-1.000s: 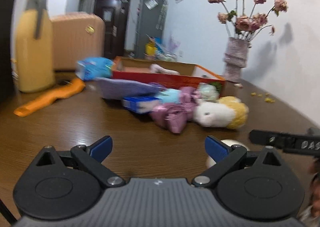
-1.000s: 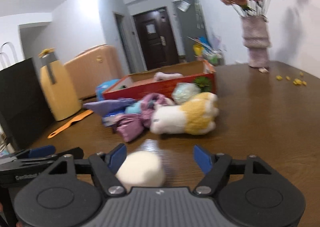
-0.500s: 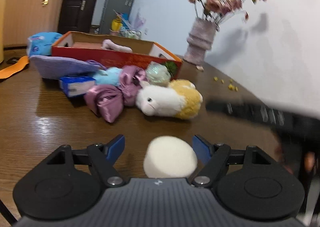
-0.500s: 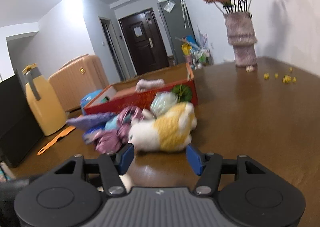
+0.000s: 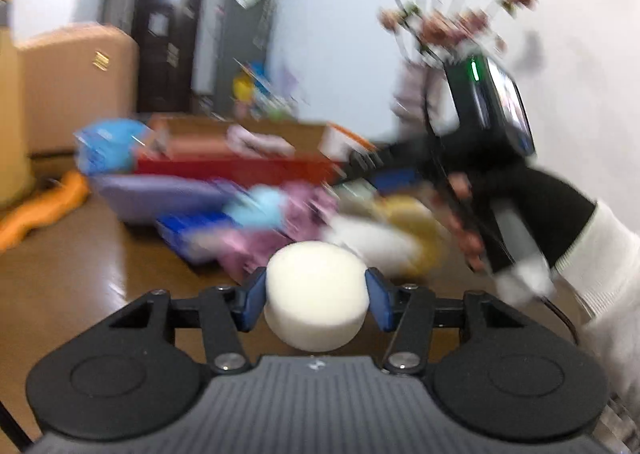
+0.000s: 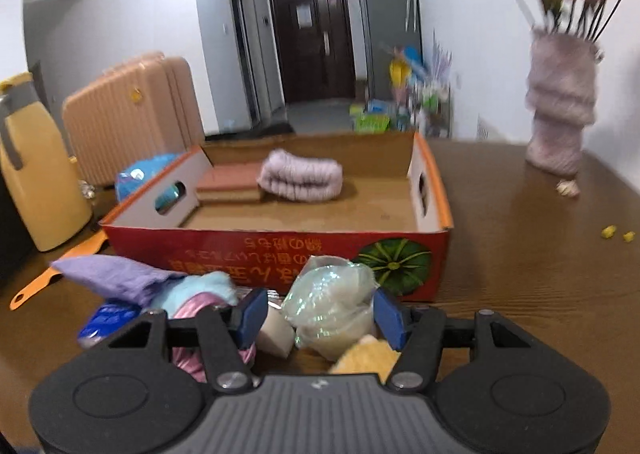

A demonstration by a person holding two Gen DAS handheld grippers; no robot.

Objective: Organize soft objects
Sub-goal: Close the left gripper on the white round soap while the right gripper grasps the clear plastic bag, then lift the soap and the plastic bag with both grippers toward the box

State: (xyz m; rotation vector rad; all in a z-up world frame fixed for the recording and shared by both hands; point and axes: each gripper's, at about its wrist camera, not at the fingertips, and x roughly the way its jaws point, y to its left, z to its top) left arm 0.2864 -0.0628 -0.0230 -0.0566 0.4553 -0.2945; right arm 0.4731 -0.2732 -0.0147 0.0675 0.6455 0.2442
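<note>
Squeezing the white foam puck [image 5: 316, 294] between its blue pads, your left gripper [image 5: 316, 296] carries it, while your right gripper [image 6: 320, 320] stands open around the cellophane bundle [image 6: 334, 308], before the red box [image 6: 280, 254].

The left gripper [image 5: 316, 296] is a matte black tool with a ribbed grey central plate, two round black discs beside that plate, silver screw heads at the linkage pivots, and blue pads [image 5: 253, 300] on the jaws; the right gripper [image 6: 320, 314] repeats this build, with its own blue pads [image 6: 251, 312]; above the left gripper's ribbed plate, the right gripper's black handle carries a green light and a black cable, held by a bare-skinned hand [image 5: 466, 222] in a black cuff over a white sleeve.
</note>
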